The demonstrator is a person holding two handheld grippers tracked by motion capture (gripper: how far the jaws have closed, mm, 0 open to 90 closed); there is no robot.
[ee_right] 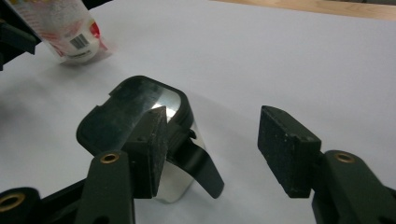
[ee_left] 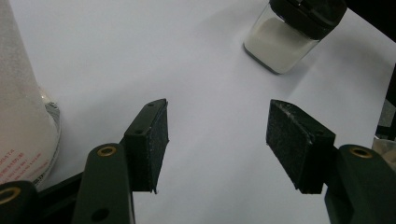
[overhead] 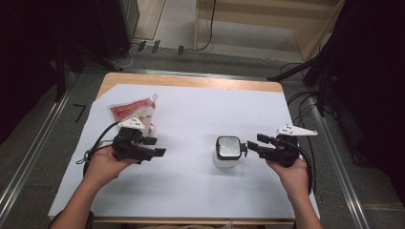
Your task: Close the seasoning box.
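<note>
Clear square jar [overhead: 227, 153], black flip lid, white powder inside; mid-table [overhead: 191, 200] on white sheet.
R gripper [overhead: 253, 144] open just beside lid, L gripper [overhead: 155, 146] open, empty; glossy pouch [overhead: 133, 110] behind L.

Both grippers are showing black bodies: left gripper [overhead: 154, 146], right gripper [overhead: 254, 143]; brass screw eyelets, rough dark pads [ee_left: 159, 140], white three-cornered plates, black trailing cables.

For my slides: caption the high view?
Two open hand-held grippers flank a black-lidded jar on white paper.
</note>
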